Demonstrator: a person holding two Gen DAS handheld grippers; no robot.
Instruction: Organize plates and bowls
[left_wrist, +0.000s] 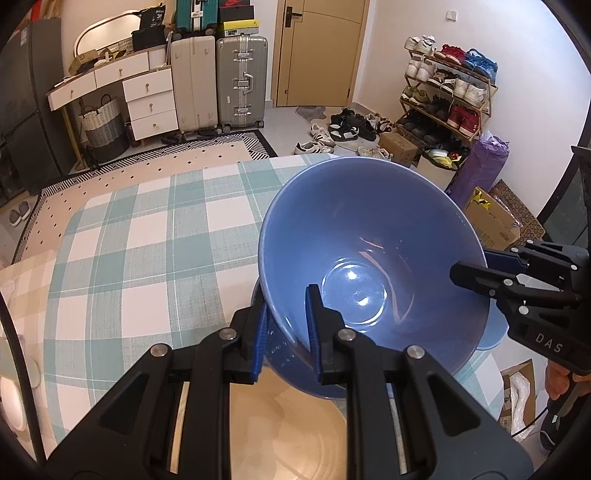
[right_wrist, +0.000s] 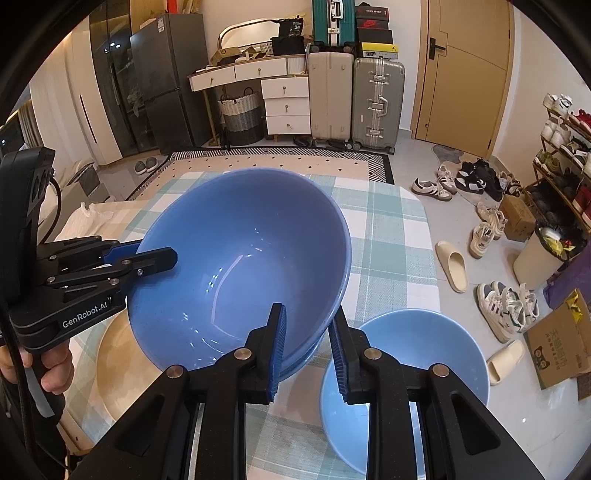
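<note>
Both claws are clamped on one big blue bowl (right_wrist: 236, 266): left claw (left_wrist: 286, 332) on one rim, right claw (right_wrist: 306, 354) opposite. It's tilted above the tabletop (left_wrist: 147, 236), with the light blue bowl (right_wrist: 417, 354) just right of the right claw, so that hand's nearer.

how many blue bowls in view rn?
2. A darker blue bowl is held tilted above the checked tablecloth by both grippers' fingers on its rim; a lighter blue bowl sits on the cloth beside it. Another may be hidden beneath the held one.
</note>
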